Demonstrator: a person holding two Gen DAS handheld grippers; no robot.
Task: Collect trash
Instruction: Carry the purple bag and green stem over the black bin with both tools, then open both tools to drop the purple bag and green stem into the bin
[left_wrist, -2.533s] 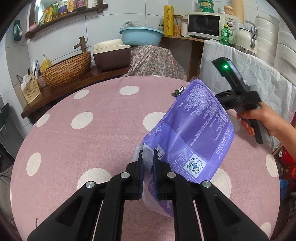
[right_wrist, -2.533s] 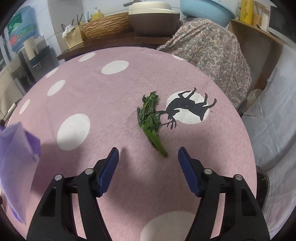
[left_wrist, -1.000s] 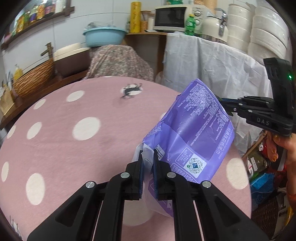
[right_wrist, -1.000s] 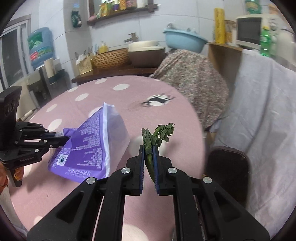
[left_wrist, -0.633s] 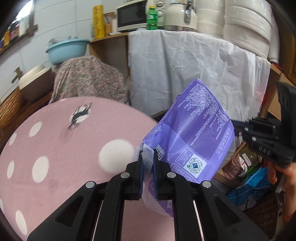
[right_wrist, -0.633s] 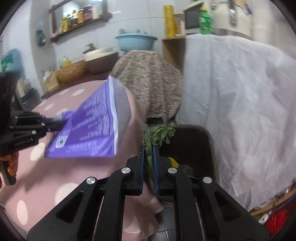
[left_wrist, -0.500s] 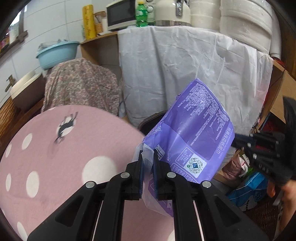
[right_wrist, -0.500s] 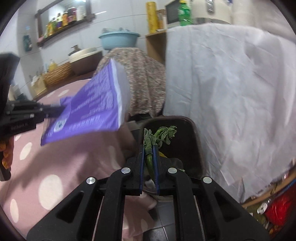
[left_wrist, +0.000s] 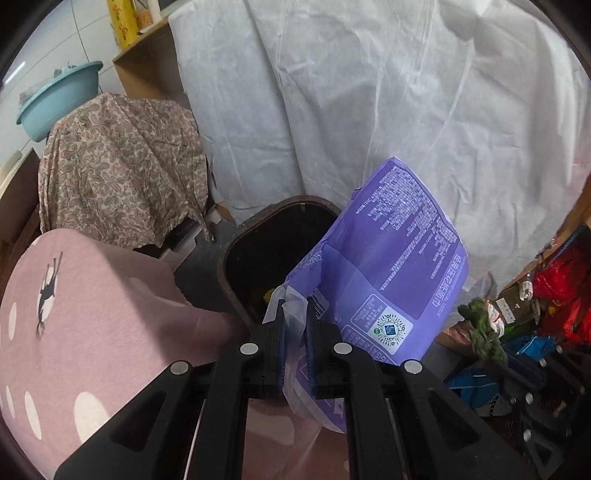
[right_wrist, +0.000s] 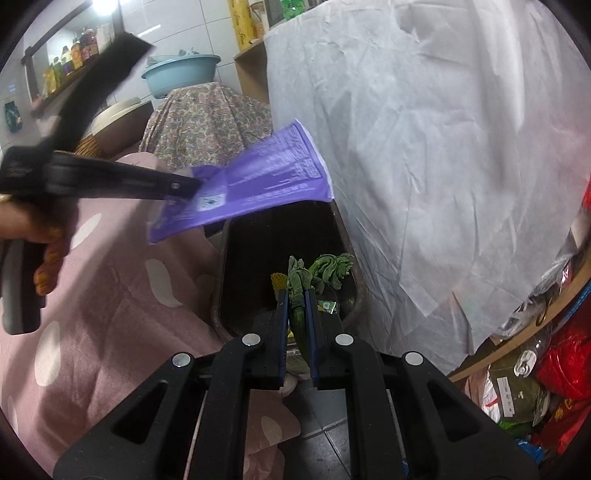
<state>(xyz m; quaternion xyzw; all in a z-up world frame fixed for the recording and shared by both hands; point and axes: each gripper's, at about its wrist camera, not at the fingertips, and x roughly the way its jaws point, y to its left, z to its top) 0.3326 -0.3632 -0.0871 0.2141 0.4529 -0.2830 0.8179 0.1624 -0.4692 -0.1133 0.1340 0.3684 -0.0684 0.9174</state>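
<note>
Now both tools are loaded and poised at the drop. Nearest in its own view, the right gripper is clamped tight on a limp green stalk, whose leafy end hangs over the open mouth of the bin; a release from here should fall inside, though wilted greens tend to cling to the pads, so a clean, full spread of the jaws with the tool tipped downward would serve better than a slow one. The left gripper pinches the corner of a purple bag, jaws narrow with only thin plastic between them. That bag is light and broad, and it stands partly over the bin and partly over its far rim toward the white sheet, so I judge it likely to sail or catch on the edge if let go from this height. Lowering it until the free end dips into the mouth, then opening, looks safer. Dropping the stalk before the bag would keep the bag from shielding the hole. Close beside the bin hangs the pink tablecloth; keep both tools clear of its fold. Further back stand a paisley cover and a blue basin, neither in the way.
</note>
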